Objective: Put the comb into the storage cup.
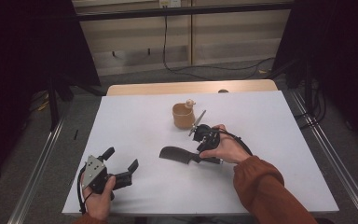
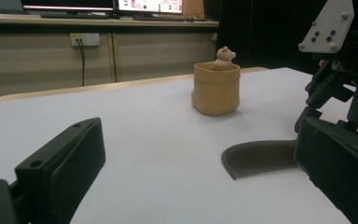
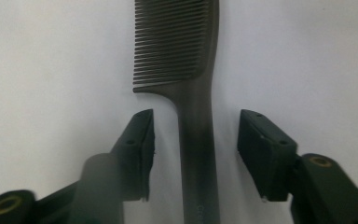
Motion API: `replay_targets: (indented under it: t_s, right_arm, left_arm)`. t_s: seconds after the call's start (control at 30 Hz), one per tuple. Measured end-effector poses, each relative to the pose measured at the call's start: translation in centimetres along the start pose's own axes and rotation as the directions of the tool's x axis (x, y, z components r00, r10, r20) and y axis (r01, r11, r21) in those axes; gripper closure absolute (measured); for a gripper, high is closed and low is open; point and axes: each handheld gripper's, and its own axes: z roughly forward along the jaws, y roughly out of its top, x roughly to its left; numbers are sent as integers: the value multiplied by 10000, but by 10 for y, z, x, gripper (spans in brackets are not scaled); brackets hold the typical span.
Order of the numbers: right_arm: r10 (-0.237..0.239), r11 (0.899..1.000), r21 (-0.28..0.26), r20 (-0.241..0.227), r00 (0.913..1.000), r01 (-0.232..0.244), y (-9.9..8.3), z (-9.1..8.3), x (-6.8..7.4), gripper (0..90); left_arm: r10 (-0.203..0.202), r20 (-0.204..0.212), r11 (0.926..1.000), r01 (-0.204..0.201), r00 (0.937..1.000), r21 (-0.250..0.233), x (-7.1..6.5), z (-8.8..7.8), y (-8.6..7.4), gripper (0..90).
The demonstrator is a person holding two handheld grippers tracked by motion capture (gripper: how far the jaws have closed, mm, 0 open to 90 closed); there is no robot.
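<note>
right now i am getting ready to grab the comb. my right gripper has a jaw on each side of the comb's handle, but the pads do not touch it yet, so nothing is held. next i think i must squeeze till both pads press the handle, then lift. the comb is dark and flat, with thin teeth on one side. it lies on the white table, near the middle, just in front of the little brown pot. my left gripper rests open, near the left.
</note>
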Motion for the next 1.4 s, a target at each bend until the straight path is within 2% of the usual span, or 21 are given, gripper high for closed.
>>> replay_targets:
  t_s: [0.07,0.2,0.23,0.4,0.53,0.77,1.0,1.4]
  right_arm:
    - [-93,9999,69,25,10000,93,0,0,0,559]
    - [-92,9998,167,19,10000,91,1,2,1,610]
    - [-219,9994,273,28,9998,218,1,3,0,625]
    - [-180,9985,512,122,9998,174,2,5,1,663]
    - [-421,9972,626,288,9987,402,3,6,2,689]
    - [-401,9975,597,355,9986,379,2,7,2,713]
    - [-512,9965,697,629,9967,468,4,7,6,730]
    - [-454,9974,586,592,9972,419,3,6,6,734]
  left_arm:
    - [-3,-3,10000,3,10000,1,0,0,0,20]
    - [-7,-1,10000,7,10000,-2,0,0,0,20]
    - [-18,1,10000,18,10000,-5,0,0,0,20]
    - [-10,16,10000,10,10000,17,0,0,0,20]
    - [22,37,10000,-22,10000,16,0,0,0,20]
    - [74,45,10000,-74,10000,48,0,1,0,20]
    - [136,69,9999,-136,9999,68,0,2,0,20]
    - [112,47,9999,-112,9999,66,0,1,0,20]
